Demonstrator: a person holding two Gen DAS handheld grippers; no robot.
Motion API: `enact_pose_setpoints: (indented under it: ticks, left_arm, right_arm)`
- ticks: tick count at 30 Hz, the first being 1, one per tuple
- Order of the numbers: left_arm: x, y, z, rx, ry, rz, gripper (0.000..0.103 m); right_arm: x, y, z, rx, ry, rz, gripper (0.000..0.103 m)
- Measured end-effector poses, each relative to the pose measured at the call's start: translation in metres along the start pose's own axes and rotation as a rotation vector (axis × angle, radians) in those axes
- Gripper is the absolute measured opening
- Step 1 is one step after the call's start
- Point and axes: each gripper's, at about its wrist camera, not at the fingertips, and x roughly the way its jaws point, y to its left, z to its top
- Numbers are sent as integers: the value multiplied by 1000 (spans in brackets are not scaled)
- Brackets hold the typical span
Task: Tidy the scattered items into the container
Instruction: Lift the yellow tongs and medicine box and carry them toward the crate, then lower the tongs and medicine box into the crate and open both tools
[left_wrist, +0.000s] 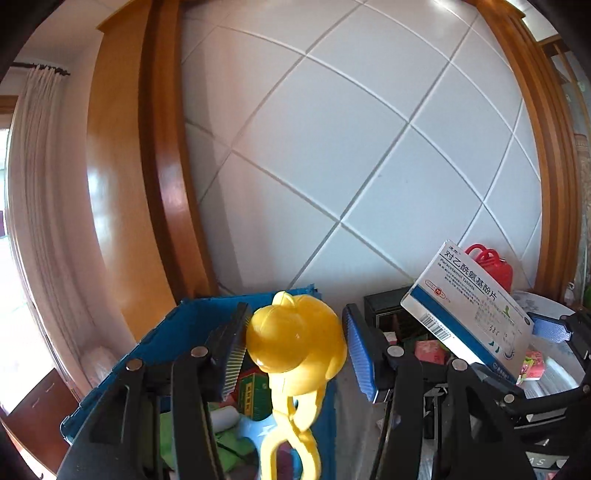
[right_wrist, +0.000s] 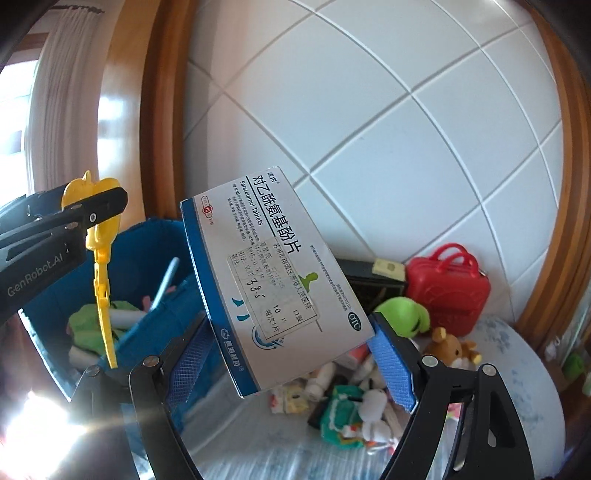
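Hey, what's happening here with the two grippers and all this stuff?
A person is tidying clutter into the blue bin. The left hand-held gripper holds a yellow toy above the bin, while the right hand-held gripper holds a paracetamol box in the air. More toys, including a red case, still lie on the table.

Bright window daylight, lens flare lower left, curved fisheye edges.
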Motion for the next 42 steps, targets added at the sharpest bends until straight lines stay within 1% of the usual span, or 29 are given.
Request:
enact_pose_setpoints:
  ticks: [2, 3, 6, 8, 9, 11, 13, 17, 18, 19, 20, 22, 25, 28, 31, 34, 35, 38, 42]
  left_arm:
    - [7, 41, -4, -29, 35, 16, 42]
    - [11, 61, -5, -49, 48, 15, 33]
    - [26, 113, -8, -69, 80, 41, 32]
    - [40, 140, -16, -69, 122, 58, 32]
    - [47, 152, -23, -78, 150, 52, 32]
    - [57, 167, -39, -84, 197, 34, 32]
    - [62, 173, -56, -62, 224, 33, 32]
    - [71, 182, -79, -51, 277, 3, 32]
    - [73, 183, -82, -53, 291, -1, 35]
    - [76, 185, -86, -57, 303, -1, 42]
    - [78, 188, -91, -63, 312, 0, 45]
    - [77, 194, -99, -75, 327, 1, 58]
    - [73, 197, -109, -91, 354, -11, 68]
    - [69, 195, -120, -102, 401, -34, 74]
    - [65, 193, -133, -90, 457, -55, 77]
    - [61, 190, -141, -83, 493, -66, 77]
    - [59, 189, -141, -81, 497, -69, 77]
    - [53, 188, -141, -77, 498, -69, 77]
    - [44, 182, -137, -89, 505, -98, 77]
  right_arm:
    - [14, 39, 10, -13, -1, 26, 83]
    - [20, 58, 14, -21, -1, 34, 83]
    - [38, 112, 29, -23, 4, 67, 84]
    - [48, 145, 36, -43, 12, 79, 83]
    - [54, 161, 38, -56, 21, 87, 83]
    - [63, 188, 39, -77, 45, 98, 83]
    - [71, 210, 37, -93, 67, 106, 83]
    - [85, 237, 25, -111, 123, 104, 84]
    - [88, 241, 22, -114, 137, 101, 84]
    - [91, 243, 18, -114, 151, 99, 84]
    - [93, 246, 15, -112, 164, 98, 84]
    - [95, 247, 8, -114, 186, 94, 84]
    - [99, 249, 0, -124, 212, 88, 84]
    - [106, 244, -6, -137, 239, 78, 84]
    - [107, 240, -12, -152, 259, 64, 86]
    - [101, 239, -19, -163, 273, 50, 99]
    - [98, 238, -21, -164, 274, 45, 101]
    - [88, 233, -25, -154, 278, 34, 103]
    - [67, 218, -27, -112, 270, 8, 103]
